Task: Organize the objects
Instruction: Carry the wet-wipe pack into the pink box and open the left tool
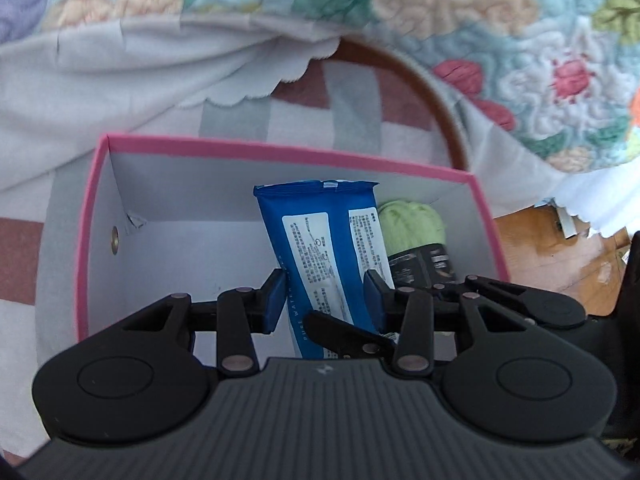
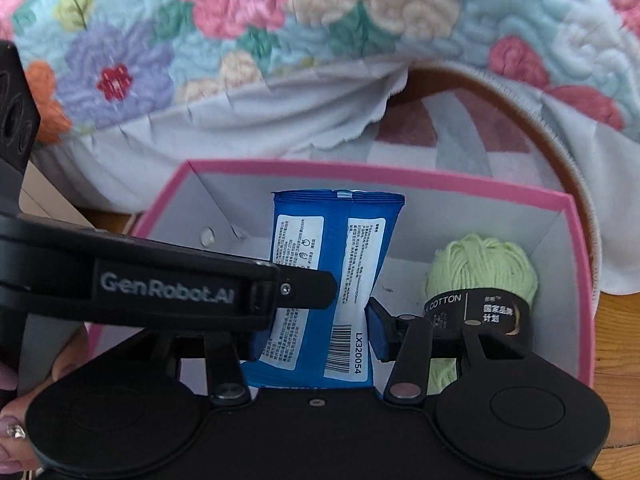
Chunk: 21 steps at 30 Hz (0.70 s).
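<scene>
I am lowering the blue wipes pack (image 2: pixel 320 280) upright into the pink-rimmed box (image 2: pixel 572 216), pinched in my right hand-held gripper (image 2: pixel 316 324) beside the green yarn (image 2: pixel 480 264); my left hand-held gripper (image 1: pixel 324 296) is straddling it too, so I am releasing gently.

Standing upright in the box (image 2: pixel 576 264), near its middle: the wipes pack (image 2: pixel 340 264). Just right of the pack, lying on the box floor: the yarn ball (image 2: pixel 480 268), its paper band (image 2: pixel 480 312) at the near end. Left of the pack, bare box floor out to the left wall. Under the box: a striped cloth (image 1: pixel 24 240). Beyond the far wall: a curved rim (image 1: pixel 436 100), then a loose sheet (image 1: pixel 140 64), with a quilt (image 1: pixel 520 20) on top and farthest back. Right of the box, past the cloth edge: the wooden floor (image 1: pixel 560 248).
</scene>
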Each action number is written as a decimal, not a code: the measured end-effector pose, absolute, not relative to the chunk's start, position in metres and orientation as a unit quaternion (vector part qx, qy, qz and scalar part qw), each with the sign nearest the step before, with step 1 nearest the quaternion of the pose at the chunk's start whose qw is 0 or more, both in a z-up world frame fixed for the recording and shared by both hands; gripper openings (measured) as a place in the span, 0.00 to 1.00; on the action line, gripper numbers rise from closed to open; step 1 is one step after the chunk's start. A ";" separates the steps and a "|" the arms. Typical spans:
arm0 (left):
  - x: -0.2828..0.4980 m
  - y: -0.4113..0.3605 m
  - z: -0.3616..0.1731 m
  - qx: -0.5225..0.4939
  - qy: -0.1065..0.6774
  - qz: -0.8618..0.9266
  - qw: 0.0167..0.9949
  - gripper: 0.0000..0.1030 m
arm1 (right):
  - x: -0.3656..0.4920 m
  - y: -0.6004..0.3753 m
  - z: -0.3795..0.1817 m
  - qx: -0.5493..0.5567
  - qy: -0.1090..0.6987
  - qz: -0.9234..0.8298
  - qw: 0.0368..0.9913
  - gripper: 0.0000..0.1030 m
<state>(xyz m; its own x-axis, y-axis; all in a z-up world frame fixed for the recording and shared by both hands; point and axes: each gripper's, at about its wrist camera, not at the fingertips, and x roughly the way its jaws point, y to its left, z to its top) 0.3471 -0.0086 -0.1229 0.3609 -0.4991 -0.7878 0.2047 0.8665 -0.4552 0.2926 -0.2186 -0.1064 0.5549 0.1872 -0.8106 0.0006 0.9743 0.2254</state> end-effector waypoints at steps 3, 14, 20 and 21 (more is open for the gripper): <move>0.352 -0.010 -0.132 -0.154 0.535 -0.208 0.805 0.39 | 0.297 -0.218 -0.116 0.100 0.482 0.046 0.869 0.52; 0.366 -0.025 -0.150 -0.184 0.558 -0.194 0.786 0.39 | 0.296 -0.226 -0.130 0.070 0.502 0.014 0.862 0.55; 0.349 -0.030 -0.115 -0.108 0.541 -0.203 0.809 0.43 | 0.258 -0.244 -0.106 0.092 0.465 0.027 0.880 0.58; 0.344 -0.031 -0.107 -0.096 0.538 -0.208 0.811 0.43 | 0.252 -0.247 -0.102 0.096 0.462 0.032 0.881 0.58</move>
